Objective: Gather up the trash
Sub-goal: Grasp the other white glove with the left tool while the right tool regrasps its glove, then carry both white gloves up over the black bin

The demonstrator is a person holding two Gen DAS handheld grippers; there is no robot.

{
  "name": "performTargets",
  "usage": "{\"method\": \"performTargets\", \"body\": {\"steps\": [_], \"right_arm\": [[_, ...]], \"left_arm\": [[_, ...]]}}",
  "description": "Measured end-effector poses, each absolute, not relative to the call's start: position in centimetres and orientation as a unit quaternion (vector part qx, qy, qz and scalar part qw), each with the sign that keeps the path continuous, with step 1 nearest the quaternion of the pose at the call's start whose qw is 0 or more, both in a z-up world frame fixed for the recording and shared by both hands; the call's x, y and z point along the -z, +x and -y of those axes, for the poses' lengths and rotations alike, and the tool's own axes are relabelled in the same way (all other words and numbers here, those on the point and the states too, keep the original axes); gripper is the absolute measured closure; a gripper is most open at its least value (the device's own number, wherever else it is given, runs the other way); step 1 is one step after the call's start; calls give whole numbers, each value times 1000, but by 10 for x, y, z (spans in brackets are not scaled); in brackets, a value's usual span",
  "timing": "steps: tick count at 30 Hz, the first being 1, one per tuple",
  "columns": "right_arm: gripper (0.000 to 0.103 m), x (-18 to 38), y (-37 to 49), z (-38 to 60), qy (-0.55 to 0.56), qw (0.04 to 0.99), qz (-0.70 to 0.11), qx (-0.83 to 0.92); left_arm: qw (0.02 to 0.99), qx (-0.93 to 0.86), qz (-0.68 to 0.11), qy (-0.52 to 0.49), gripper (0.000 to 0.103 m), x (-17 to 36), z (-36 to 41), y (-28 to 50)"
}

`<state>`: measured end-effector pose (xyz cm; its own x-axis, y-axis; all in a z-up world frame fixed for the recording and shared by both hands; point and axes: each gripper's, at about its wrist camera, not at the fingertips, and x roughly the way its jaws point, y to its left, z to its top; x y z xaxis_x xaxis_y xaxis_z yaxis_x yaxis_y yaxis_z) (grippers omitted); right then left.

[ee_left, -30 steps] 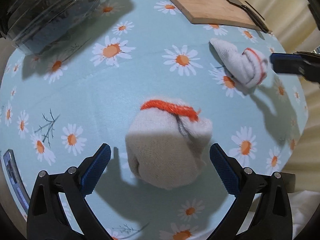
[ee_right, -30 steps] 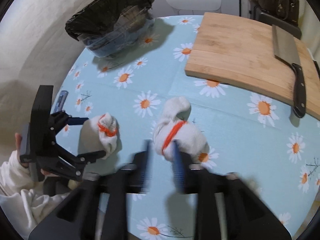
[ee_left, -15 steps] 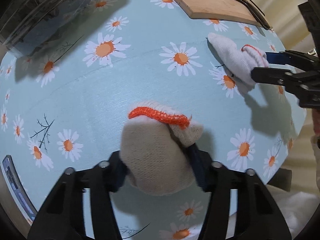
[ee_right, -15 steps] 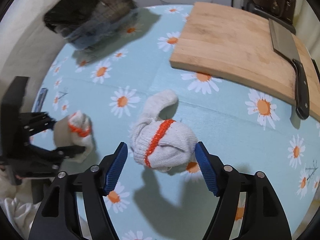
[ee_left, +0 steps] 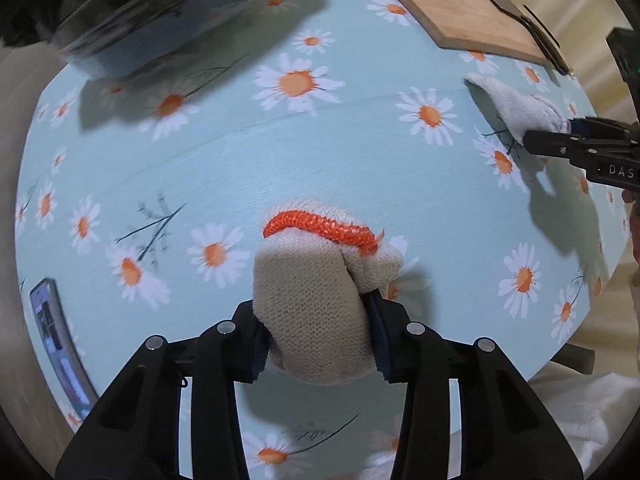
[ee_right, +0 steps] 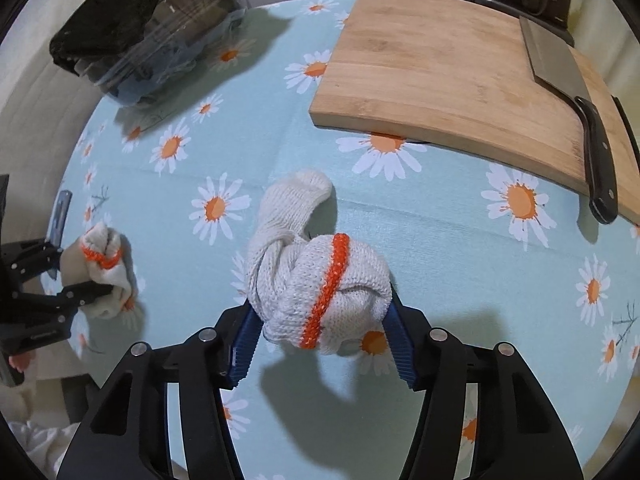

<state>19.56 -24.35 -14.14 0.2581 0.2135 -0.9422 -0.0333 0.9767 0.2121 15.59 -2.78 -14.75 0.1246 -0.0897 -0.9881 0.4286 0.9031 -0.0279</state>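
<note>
Now the left gripper (ee_left: 318,334) clamps the beige glove (ee_left: 316,304) just off the tablecloth (ee_left: 240,168), while the right gripper (ee_right: 322,342), jaws closing, squeezes the white glove (ee_right: 320,284) there, both likely bound for the bin (ee_right: 148,36) behind.

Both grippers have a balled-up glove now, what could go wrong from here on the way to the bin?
The right gripper is closing on its knotted glove, whose loose finger end sticks out, so the bundle could slip or unroll when lifted. The left gripper's beige glove is soft and may sag free. The lined bin sits far across the table.
</note>
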Motion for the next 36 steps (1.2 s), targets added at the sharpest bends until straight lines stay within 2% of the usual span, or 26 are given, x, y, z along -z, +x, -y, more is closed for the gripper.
{"method": "performTargets", "body": {"steps": [6,12,21,36], "right_arm": [[51,119,194,243,82,802,-585,-89],[51,77,202,235,71,822,-554,-110],[50,15,237,219,56,852,-502,-141],[50,-43,310,175,34,879,-445,-167]], "left_arm": [[747,149,-629,155,61,123,-27,150],[769,127,-613,129,61,85,-66,166],[812,91,-563,121,61,16,-80,202],[851,83,-501,135,61,-54,-112,259]]}}
